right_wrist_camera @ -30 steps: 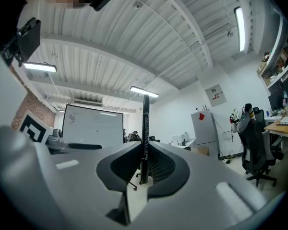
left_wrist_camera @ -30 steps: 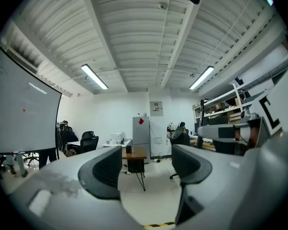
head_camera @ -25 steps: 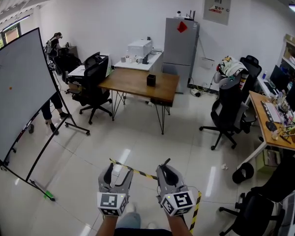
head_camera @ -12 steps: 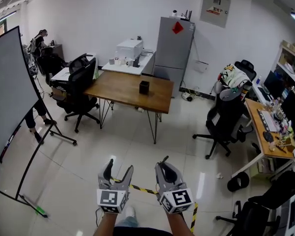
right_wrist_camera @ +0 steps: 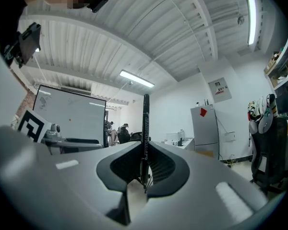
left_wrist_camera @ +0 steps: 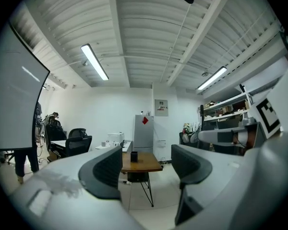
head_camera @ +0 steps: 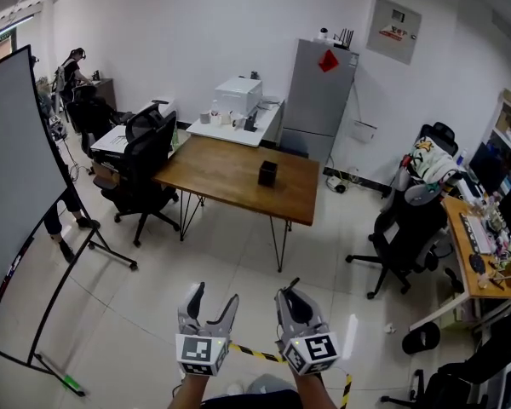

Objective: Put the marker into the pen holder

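My right gripper was clenched on the thin black marker. The marker stood upright between the two dark pads, its printed barrel rising well above the jaw tips and its lower end showing just under them. My left gripper was released, its jaws apart with nothing between them. Both grippers hung side by side over the pale tiled floor, the left just beside the right.

The small black square pen holder stood on the brown wooden table with thin black legs, near its far edge and toward its right end — well apart from the marker, ahead of it across the open floor. In the left gripper view the pen holder showed in the gap between the spread jaws.
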`<state>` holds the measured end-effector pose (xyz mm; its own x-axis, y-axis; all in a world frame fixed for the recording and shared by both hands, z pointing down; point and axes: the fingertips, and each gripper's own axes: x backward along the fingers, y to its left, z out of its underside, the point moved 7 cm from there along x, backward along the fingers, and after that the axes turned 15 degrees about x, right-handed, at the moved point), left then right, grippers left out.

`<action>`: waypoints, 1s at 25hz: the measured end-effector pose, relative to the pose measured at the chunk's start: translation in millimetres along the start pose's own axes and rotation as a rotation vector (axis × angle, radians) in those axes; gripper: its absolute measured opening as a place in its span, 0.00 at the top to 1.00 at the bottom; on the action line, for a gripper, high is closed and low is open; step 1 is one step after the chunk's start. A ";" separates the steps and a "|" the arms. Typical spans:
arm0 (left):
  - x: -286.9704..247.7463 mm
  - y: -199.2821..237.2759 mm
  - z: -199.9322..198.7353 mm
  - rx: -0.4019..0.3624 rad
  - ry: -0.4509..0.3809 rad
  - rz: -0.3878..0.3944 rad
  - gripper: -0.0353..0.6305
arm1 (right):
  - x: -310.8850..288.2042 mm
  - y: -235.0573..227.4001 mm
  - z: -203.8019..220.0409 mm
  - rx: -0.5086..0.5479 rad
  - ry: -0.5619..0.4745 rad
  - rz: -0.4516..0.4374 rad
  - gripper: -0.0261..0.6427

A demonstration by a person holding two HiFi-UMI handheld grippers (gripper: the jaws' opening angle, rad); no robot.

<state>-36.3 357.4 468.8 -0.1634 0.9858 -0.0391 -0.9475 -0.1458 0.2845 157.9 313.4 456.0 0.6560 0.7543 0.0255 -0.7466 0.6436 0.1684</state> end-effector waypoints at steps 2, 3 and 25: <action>-19.3 8.3 0.2 0.007 0.010 0.008 0.47 | -17.6 -8.7 5.1 -0.001 0.010 0.005 0.90; -29.4 11.9 -0.3 0.009 0.014 0.010 0.47 | -26.9 -13.7 6.1 0.003 0.011 0.006 0.90; -364.7 41.6 -27.6 -0.019 0.031 -0.004 0.47 | -276.7 -215.1 37.8 -0.047 -0.018 -0.079 0.90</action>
<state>-23.6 -10.4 468.4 -0.1679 0.9833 -0.0699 -0.9533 -0.1439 0.2657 141.1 -38.7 450.0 0.7143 0.6991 0.0320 -0.6969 0.7064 0.1241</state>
